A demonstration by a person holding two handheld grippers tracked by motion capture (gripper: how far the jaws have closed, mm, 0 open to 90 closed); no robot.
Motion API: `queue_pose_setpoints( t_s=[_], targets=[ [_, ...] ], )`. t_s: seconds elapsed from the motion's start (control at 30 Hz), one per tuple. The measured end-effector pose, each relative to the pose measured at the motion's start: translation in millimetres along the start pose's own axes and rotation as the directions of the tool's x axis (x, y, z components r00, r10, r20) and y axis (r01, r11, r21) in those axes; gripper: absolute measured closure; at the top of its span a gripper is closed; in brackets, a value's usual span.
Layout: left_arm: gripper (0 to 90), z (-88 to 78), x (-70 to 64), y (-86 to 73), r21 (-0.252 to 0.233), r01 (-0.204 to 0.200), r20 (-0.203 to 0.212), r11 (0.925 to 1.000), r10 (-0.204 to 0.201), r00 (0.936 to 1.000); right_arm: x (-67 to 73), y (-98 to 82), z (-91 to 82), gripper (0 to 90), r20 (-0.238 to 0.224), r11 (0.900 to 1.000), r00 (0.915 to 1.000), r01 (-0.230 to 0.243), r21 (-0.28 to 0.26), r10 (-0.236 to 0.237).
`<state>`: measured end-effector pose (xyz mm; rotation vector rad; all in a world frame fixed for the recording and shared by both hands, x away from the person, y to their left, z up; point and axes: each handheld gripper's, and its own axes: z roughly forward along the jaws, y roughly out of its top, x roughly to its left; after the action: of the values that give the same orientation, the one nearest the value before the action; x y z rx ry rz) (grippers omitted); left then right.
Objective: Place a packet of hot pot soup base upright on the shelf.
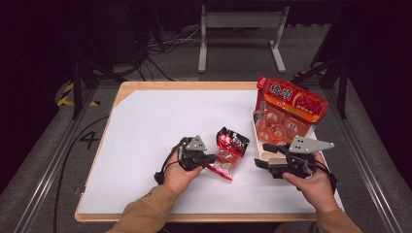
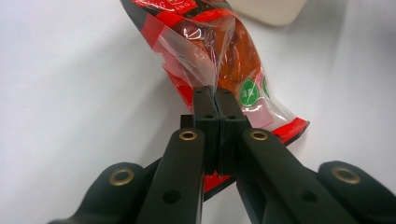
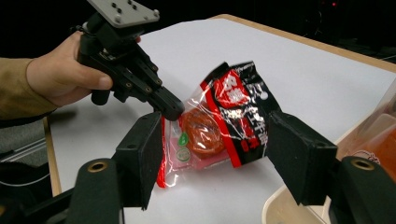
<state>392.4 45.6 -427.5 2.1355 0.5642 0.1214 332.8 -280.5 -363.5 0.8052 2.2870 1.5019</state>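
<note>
White tabletop (image 1: 145, 126): red/black clear-window snack pkt (image 1: 229, 151), pinched by left gripper (image 1: 212, 158).

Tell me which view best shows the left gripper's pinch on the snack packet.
Left gripper view: the left gripper pinches the snack packet film. Right gripper view shows it side-on; high view shows it small.
</note>
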Motion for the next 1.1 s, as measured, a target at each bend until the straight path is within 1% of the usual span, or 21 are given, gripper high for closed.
queue_pose_setpoints(
  t_s=[0.07, 0.13, 0.27, 0.33, 0.37, 0.4, 0.43, 0.47, 0.5, 0.63, 0.77, 0.83, 0.87, 0.9, 0.93, 1.0, 1.1],
  targets=[
    [89.7, -7.3, 0.2, 1.7, -0.024, -0.011, -0.007, 0.9997, 0.011, 0.9999, -0.8, 2.5, 1.0, 36.5, 0.007, 1.000, 0.9998, -0.018, 0.007, 0.018],
    [89.8, -13.6, -0.1, 3.6, -0.046, -0.019, -0.009, 0.9988, 0.018, 0.9998, -3.3, 5.9, 3.2, 36.4, 0.024, 0.998, 0.9983, -0.055, 0.020, 0.054],
    [90.0, -26.1, -3.6, 8.5, -0.099, -0.041, -0.021, 0.9943, 0.039, 0.9990, -5.5, 13.7, 10.6, 36.4, 0.038, 0.997, 0.9970, -0.069, 0.034, 0.068],
    [90.0, -32.0, -5.7, 11.2, -0.121, -0.056, -0.018, 0.9911, 0.054, 0.9984, -6.3, 17.2, 14.7, 35.7, 0.041, 0.997, 0.9967, -0.071, 0.037, 0.070],
    [90.0, -32.0, -5.7, 11.2, -0.121, -0.056, -0.018, 0.9911, 0.054, 0.9984, -6.3, 17.2, 14.7, 35.7, 0.041, 0.997, 0.9967, -0.071, 0.037, 0.070],
    [90.0, -35.7, -7.3, 13.0, -0.136, -0.066, -0.018, 0.9885, 0.064, 0.9978, -6.9, 18.8, 16.7, 35.2, 0.041, 0.996, 0.9966, -0.073, 0.041, 0.072],
    [90.0, -40.8, -9.5, 15.3, -0.154, -0.075, -0.010, 0.9853, 0.074, 0.9972, -9.1, 21.9, 21.6, 31.0, 0.046, 0.996, 0.9958, -0.081, 0.047, 0.079],
    [90.0, -44.3, -11.0, 16.7, -0.168, -0.084, -0.007, 0.9822, 0.084, 0.9964, -10.3, 22.7, 23.5, 29.8, 0.047, 0.995, 0.9956, -0.084, 0.055, 0.081],
    [90.0, -46.0, -12.0, 17.3, -0.176, -0.085, -0.003, 0.9807, 0.086, 0.9963, -11.9, 23.9, 26.3, 29.8, 0.038, 0.994, 0.9955, -0.089, 0.071, 0.087],
    [90.0, -53.7, -17.0, 20.4, -0.212, -0.104, 0.002, 0.9716, 0.107, 0.9943, -13.4, 28.0, 33.0, 28.2, 0.008, 0.992, 0.9965, -0.084, 0.091, 0.083],
    [90.0, -56.4, -21.2, 23.0, -0.230, -0.121, 0.009, 0.9657, 0.127, 0.9919, -13.2, 34.1, 36.2, 27.8, -0.044, 0.992, 0.9941, -0.095, 0.082, 0.099],
    [90.0, -56.5, -22.3, 23.6, -0.230, -0.126, 0.010, 0.9649, 0.132, 0.9912, -12.9, 35.1, 36.7, 27.8, -0.053, 0.992, 0.9934, -0.098, 0.080, 0.102],
    [90.0, -56.3, -24.4, 24.5, -0.232, -0.141, 0.016, 0.9626, 0.148, 0.9888, -12.1, 37.7, 38.1, 27.7, -0.075, 0.993, 0.9921, -0.095, 0.074, 0.101],
    [90.0, -56.3, -24.4, 24.5, -0.232, -0.141, 0.016, 0.9626, 0.148, 0.9888, -11.6, 38.6, 38.9, 27.7, -0.086, 0.993, 0.9912, -0.095, 0.070, 0.101],
    [90.0, -56.1, -25.7, 24.9, -0.232, -0.146, 0.018, 0.9618, 0.154, 0.9879, -11.6, 38.6, 38.9, 27.7, -0.086, 0.993, 0.9912, -0.095, 0.070, 0.101],
    [90.0, -55.3, -28.4, 25.7, -0.236, -0.156, 0.027, 0.9591, 0.167, 0.9857, -10.6, 40.2, 40.7, 29.0, -0.101, 0.993, 0.9893, -0.100, 0.063, 0.106],
    [90.0, -54.6, -31.1, 26.9, -0.242, -0.164, 0.033, 0.9563, 0.177, 0.9837, -9.6, 42.2, 43.4, 33.9, -0.140, 0.991, 0.9824, -0.116, 0.066, 0.124]
  ],
)
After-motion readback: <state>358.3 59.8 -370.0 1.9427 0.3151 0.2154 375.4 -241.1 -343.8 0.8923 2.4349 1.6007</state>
